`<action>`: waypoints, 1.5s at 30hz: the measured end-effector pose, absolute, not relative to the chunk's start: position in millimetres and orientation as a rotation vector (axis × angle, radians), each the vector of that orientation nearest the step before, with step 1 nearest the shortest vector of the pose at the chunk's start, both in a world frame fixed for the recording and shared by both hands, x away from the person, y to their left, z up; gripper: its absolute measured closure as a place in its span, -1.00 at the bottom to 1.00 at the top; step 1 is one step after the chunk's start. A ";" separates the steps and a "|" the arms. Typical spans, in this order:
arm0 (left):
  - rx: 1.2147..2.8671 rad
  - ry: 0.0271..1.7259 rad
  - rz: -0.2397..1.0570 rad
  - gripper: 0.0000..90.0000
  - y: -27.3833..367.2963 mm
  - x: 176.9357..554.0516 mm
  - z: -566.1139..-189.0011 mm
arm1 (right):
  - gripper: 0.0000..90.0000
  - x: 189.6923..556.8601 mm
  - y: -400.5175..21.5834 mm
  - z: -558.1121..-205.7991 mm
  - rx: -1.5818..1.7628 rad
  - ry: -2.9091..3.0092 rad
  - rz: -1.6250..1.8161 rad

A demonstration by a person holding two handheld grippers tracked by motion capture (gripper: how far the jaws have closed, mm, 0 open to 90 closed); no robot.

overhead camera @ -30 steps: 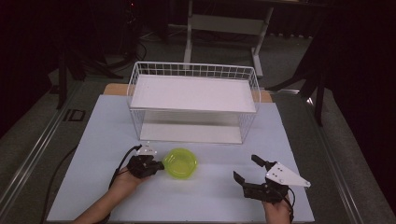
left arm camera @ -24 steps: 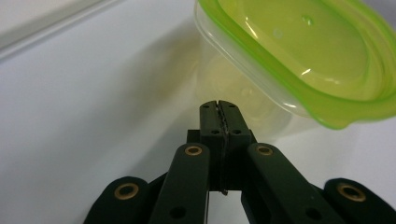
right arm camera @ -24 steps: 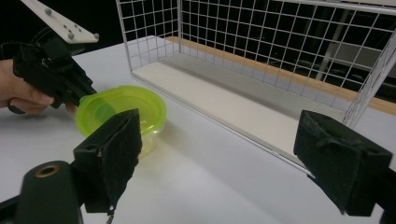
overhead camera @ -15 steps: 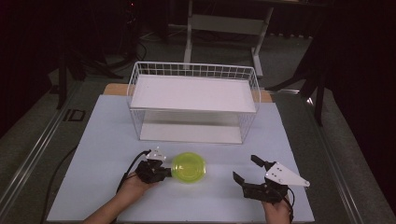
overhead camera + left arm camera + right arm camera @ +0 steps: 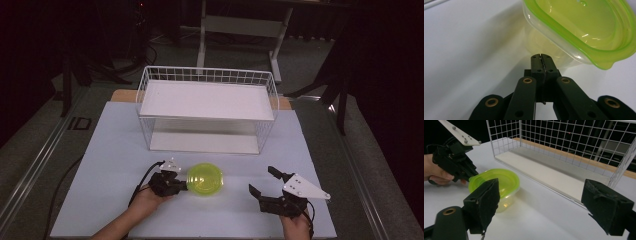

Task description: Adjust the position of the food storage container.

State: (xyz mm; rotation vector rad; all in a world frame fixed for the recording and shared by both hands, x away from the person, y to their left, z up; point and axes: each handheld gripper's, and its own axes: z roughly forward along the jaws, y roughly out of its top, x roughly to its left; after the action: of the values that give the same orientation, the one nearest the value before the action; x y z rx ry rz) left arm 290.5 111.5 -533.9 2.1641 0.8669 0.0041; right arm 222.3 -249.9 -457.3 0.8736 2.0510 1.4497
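Shifted rightward across the table [image 5: 100, 150] since the earlier frames: the green-lidded container [image 5: 205, 179] and the left gripper [image 5: 176, 184] beside it.

Container sits on the white tabletop in front of the wire basket [image 5: 207, 107], between both grippers. Left gripper's jaws are pressed together, tips at the container's side just under the lid rim. Right gripper [image 5: 264, 182] rests well apart to the right, jaws spread wide, holding nothing.
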 end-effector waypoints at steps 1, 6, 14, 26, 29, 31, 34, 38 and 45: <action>2.164 0.861 0.003 1.00 109.7 291.3 -533.9 | -0.67 222.6 -250.1 -457.5 0.873 2.051 1.450; 2.169 0.847 -0.010 1.00 95.6 296.2 -533.6 | -0.67 222.2 -251.2 -456.9 0.875 2.045 1.455; 2.174 0.803 -0.031 1.00 71.6 301.5 -534.8 | -0.67 222.7 -253.9 -457.1 0.881 2.042 1.459; 2.139 0.798 -0.036 1.00 75.1 303.2 -534.0 | -0.67 222.7 -254.4 -457.6 0.885 2.045 1.456; 2.109 0.797 -0.029 0.99 87.3 298.0 -527.7 | -0.67 223.7 -253.8 -458.5 0.884 2.054 1.462; 2.094 0.796 -0.024 0.90 95.8 293.3 -523.2 | -0.67 224.8 -252.9 -459.5 0.892 2.061 1.479; 2.073 0.787 -0.033 0.76 108.7 286.7 -517.5 | -0.67 225.3 -250.1 -460.5 0.885 2.078 1.476; 2.030 0.793 -0.029 0.59 122.8 279.6 -511.4 | -0.67 224.9 -247.2 -461.2 0.879 2.088 1.465; 1.953 0.782 -0.008 -0.30 138.9 269.6 -497.4 | -0.65 222.1 -244.6 -460.1 0.873 2.059 1.427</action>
State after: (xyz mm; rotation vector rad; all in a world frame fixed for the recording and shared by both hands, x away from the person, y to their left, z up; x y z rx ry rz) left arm 269.6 138.9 -497.4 1.9527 0.7819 -0.0077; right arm 222.1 -244.6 -460.1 0.8732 2.0586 1.4268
